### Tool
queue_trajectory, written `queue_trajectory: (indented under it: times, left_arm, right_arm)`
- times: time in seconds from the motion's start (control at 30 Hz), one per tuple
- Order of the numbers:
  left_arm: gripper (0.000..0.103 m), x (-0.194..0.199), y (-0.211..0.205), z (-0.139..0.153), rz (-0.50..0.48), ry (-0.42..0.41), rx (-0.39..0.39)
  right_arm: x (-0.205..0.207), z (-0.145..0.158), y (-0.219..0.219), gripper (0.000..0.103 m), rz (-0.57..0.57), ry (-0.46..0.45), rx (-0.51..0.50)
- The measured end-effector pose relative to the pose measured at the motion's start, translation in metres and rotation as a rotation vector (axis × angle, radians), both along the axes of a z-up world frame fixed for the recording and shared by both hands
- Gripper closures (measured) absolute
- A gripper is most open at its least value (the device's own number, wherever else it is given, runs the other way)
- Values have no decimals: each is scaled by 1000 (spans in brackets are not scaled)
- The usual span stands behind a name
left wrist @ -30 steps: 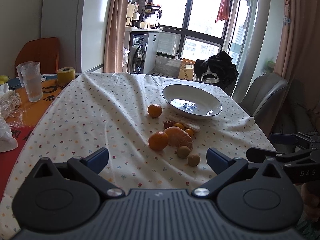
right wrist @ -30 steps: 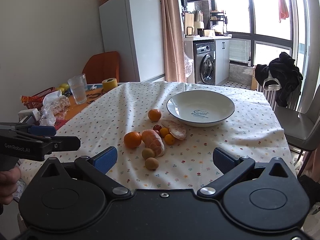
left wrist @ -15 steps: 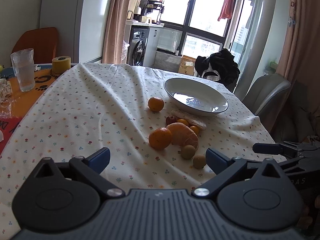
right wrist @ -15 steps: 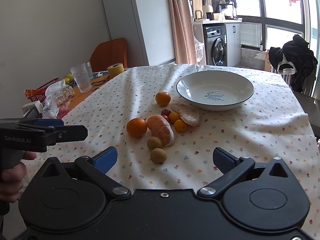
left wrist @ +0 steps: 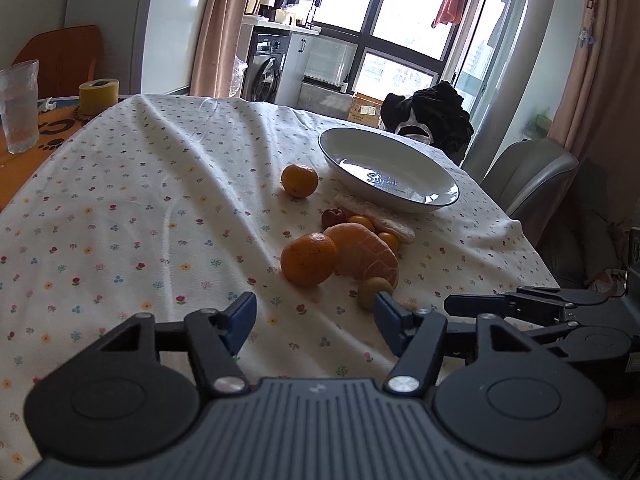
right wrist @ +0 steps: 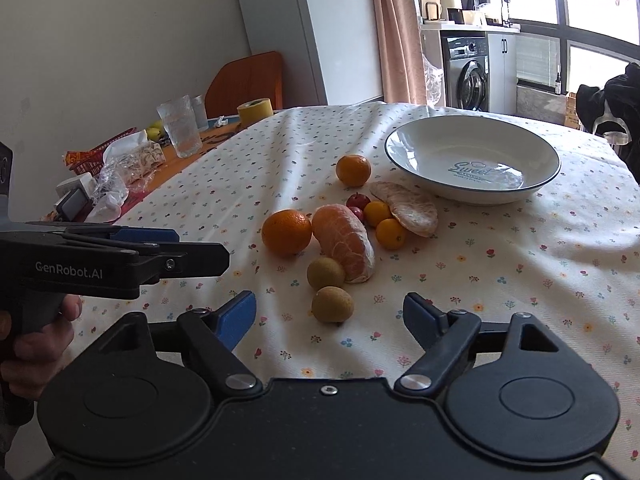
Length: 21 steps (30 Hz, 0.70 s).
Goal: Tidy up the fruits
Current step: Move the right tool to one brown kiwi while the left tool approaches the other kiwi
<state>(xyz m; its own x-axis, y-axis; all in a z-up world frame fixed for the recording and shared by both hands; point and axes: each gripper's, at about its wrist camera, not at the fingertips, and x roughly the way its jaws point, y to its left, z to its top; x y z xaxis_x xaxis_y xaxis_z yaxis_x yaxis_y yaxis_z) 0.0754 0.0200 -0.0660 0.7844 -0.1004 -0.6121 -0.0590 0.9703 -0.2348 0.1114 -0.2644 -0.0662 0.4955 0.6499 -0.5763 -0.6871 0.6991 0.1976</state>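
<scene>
Blue-padded tools narrower, lower, nearer the fruit.

1. The left gripper has a dark grey, ribbed housing flanked by two round black discs.
2. Black linkage arms with silver pivot screws run forward to its blue-padded fingers.
3. The right gripper has a smooth black housing with the same two round discs, one small screw at the middle of its front edge and silver pivots on its arms.
4. Its fingers carry blue pads, and triangular cut-outs pierce the outer links.
5. Seen side-on from the right wrist view, the left gripper bears white "GenRobot.AI" lettering.
6. A bare hand wraps a black pistol-style handle beneath it.
</scene>
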Motion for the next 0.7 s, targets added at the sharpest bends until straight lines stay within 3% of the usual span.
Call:
queue_trajectory:
  times: [0.2, 0.37, 0.43, 0.47, 0.7]
  left_arm:
    - [57, 10, 0, -8, -19, 10, -10]
    - [62, 21, -1, -14, -40, 27, -25]
    - [62, 24, -3, -14, -51, 27, -22]
    - [63, 25, -5, -14, -57, 26, -22]
    - [63, 36, -16, -15, -96, 31, -33]
  right_arm:
    - [16, -12, 3, 48, 16, 46, 8]
    - [24, -19, 8, 53, 44, 69, 12]
    - [25, -20, 9, 63, 57, 56, 12]
    - [27, -20, 9, 75, 63, 57, 12]
    - [37, -20, -4, 77, 45, 83, 47]
